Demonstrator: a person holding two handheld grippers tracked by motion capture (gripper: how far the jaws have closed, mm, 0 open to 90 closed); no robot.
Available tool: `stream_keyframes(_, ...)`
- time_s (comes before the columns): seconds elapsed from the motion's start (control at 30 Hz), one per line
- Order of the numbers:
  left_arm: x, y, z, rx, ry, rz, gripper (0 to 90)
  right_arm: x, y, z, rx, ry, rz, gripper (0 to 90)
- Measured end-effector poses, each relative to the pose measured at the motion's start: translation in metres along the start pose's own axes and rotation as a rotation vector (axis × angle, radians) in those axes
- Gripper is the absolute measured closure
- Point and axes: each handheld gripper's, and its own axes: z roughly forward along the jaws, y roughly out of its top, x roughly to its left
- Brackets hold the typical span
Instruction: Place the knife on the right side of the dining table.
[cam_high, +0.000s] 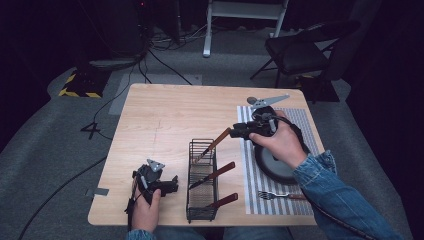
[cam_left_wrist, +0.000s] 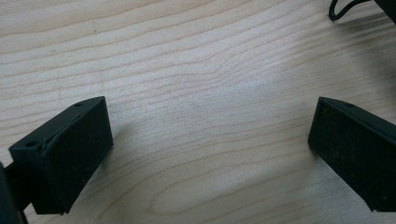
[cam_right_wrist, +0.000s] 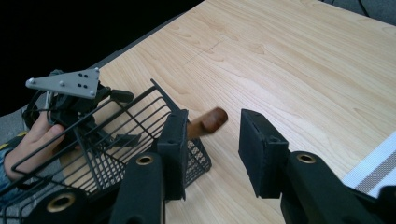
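Right hand (cam_high: 280, 142) reaching over the surface (cam_high: 160, 120), its hand-held gripper (cam_right_wrist: 212, 140) half-open, unclenched, around a wooden handle (cam_right_wrist: 209, 121) above the wire basket (cam_high: 201, 200).

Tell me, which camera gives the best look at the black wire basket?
The high view: the whole wire basket shows on the table, with three brown-handled utensils in it. The right gripper view catches just one end of it beside the right gripper. The left gripper view looks at bare wood.

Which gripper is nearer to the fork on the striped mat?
Right. The right gripper hovers over the mat's far part, beyond the fork; the left gripper rests across the wire basket.
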Motion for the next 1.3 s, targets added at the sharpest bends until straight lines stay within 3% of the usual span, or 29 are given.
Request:
stream_keyframes(0.23,0.0,0.0,0.0,0.0,-0.001,0.0,0.0,0.0,0.008,0.018,0.046,0.001,0.046,66.8)
stream_keyframes(0.43,0.0,0.0,0.0,0.0,0.0,0.0,0.0,-0.002,0.009,0.024,0.076,0.036,0.067,71.3)
stream_keyframes(0.5,0.0,0.0,0.0,0.0,0.0,0.0,0.0,-0.001,0.01,0.021,0.076,0.081,0.082,78.1)
stream_keyframes(0.7,0.0,0.0,0.0,0.0,0.0,0.0,0.0,0.011,0.015,0.015,0.098,0.128,0.048,81.3)
stream_keyframes(0.77,0.0,0.0,0.0,0.0,0.0,0.0,0.0,0.019,0.02,0.008,0.084,0.1,0.008,81.4)
stream_keyframes(0.87,0.0,0.0,0.0,0.0,0.0,0.0,0.0,0.022,0.024,0.002,0.077,0.097,0.006,81.4)
stream_keyframes(1.3,0.0,0.0,0.0,0.001,-0.001,-0.001,0.0,0.017,0.045,-0.066,-0.038,0.096,0.06,81.5)
